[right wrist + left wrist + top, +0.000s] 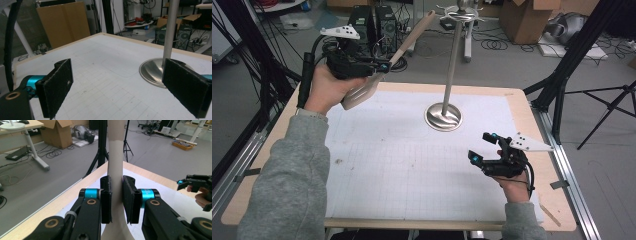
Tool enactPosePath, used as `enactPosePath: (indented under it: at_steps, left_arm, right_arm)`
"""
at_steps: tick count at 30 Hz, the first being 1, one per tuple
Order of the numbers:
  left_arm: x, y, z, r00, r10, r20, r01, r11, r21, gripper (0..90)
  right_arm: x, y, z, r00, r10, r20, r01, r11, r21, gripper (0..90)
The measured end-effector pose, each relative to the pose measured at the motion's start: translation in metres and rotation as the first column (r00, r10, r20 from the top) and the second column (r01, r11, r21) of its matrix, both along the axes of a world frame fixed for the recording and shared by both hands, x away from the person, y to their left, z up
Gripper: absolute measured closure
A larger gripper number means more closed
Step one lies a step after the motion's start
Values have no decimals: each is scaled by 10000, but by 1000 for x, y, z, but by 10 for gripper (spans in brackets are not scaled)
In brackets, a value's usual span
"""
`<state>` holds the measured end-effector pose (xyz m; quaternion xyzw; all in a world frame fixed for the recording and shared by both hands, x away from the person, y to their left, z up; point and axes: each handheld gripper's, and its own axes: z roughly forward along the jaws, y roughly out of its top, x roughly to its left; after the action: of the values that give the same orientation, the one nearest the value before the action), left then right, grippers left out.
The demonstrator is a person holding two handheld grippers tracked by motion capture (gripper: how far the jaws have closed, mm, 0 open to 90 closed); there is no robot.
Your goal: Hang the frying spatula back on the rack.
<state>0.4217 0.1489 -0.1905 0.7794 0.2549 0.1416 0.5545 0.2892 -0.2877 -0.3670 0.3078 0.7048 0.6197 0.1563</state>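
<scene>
Above the table's far-left corner, left gripper [379, 67] pinches the spatula [404, 42] handle, lifted but not yet hung on the stand [451, 75]; right gripper [483, 146] rests spread, empty.

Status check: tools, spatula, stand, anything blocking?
Left tool shut on spatula, raised. Right tool open, empty, low. Stand upright mid-table, path clear.

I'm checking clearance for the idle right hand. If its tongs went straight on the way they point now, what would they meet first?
Probably the round steel base of the metal stand, just right of the line between the open right tongs. Depth is unclear; slightly left, only bare white gridded mat lies ahead.
</scene>
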Motion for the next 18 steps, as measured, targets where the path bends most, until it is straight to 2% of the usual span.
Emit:
enactPosePath:
  at_steps: [8, 10, 18]
  left_arm:
    - [4, -9, -1, 10000, -62, 10, 62, 10000, -74, 776]
    - [6, -10, -1, 9999, -102, 13, 102, 9999, 18, 776]
    - [8, -7, -2, 10000, -3, -1, 3, 10000, -28, 776]
  right_arm:
    - [0, -1, 0, 10000, 6, -6, -6, 10000, 70, 87]
    - [0, -1, 0, 10000, -8, -11, 8, 10000, 62, 86]
    - [0, -2, 0, 10000, 13, -1, -13, 9999, 104, 86]
